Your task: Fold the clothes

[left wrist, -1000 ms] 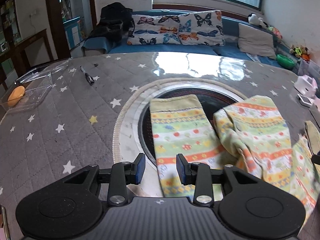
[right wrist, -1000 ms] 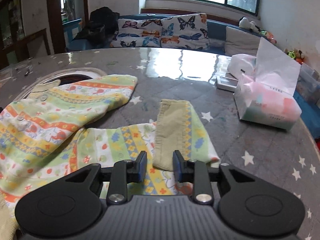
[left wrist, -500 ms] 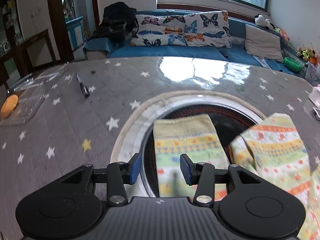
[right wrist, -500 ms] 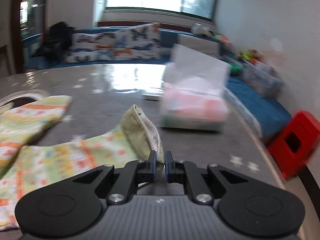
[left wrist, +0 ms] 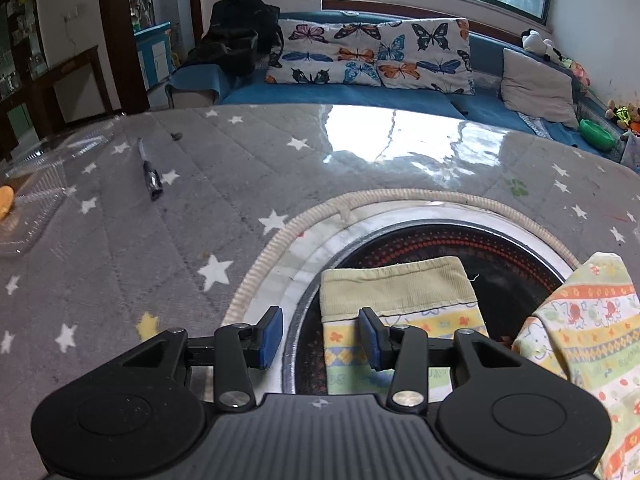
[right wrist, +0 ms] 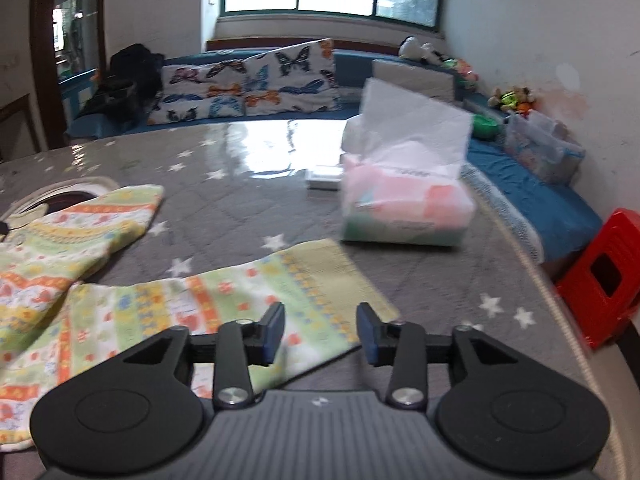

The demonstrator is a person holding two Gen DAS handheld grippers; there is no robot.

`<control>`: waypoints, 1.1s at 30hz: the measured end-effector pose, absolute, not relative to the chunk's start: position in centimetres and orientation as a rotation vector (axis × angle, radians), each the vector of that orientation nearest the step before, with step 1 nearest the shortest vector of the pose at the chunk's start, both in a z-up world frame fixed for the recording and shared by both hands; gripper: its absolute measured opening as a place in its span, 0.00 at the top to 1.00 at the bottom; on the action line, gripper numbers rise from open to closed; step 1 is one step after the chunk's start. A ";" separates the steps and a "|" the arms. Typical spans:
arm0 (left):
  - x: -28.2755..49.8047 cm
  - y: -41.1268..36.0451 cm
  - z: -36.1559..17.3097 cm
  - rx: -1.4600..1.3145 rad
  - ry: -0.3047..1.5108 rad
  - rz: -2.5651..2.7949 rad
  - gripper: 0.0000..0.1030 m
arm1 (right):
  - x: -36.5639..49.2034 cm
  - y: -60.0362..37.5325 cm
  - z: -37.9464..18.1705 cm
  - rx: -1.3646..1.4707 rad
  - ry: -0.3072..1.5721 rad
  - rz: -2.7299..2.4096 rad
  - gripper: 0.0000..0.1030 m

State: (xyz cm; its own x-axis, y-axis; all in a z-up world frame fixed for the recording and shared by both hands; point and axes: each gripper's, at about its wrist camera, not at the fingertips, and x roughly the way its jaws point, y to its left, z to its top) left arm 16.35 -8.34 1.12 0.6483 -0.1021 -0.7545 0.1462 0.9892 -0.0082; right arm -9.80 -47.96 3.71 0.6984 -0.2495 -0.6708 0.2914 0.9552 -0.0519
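two claws are hanging open over the garment right now, gripping nothing. my left claw is hovering with its right finger over the ribbed cuff of one leg, which is lying flat just ahead across the dark round inset in the table; i'm judging this lines me up to pinch that hem. my right claw is floating above the other leg's end, spread flat beneath and ahead of me, tissue box farther ahead. flat legs are making an even fold easier.
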 end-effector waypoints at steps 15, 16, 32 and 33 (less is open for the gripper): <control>13.9 -6.5 2.7 0.026 0.751 -0.097 0.94 | -8.3 -44.1 2.1 0.032 0.788 -0.183 0.47; 13.4 -5.7 3.2 0.022 0.735 -0.076 0.94 | -8.3 -44.2 2.0 0.037 0.791 -0.183 0.47; 3.1 7.7 5.1 -0.060 0.655 0.253 0.95 | -9.0 -43.2 1.6 0.006 0.843 -0.184 0.39; 2.6 8.3 5.0 -0.058 0.655 0.266 0.95 | -9.2 -43.1 1.6 -0.001 0.847 -0.185 0.39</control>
State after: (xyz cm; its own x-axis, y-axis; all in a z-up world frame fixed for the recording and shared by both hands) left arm 2.63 8.27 5.05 0.7601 0.2260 -0.6092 -0.2626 0.9644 0.0302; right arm -9.22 -43.15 1.65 0.6472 -0.1626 -0.7447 0.1620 0.9840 -0.0740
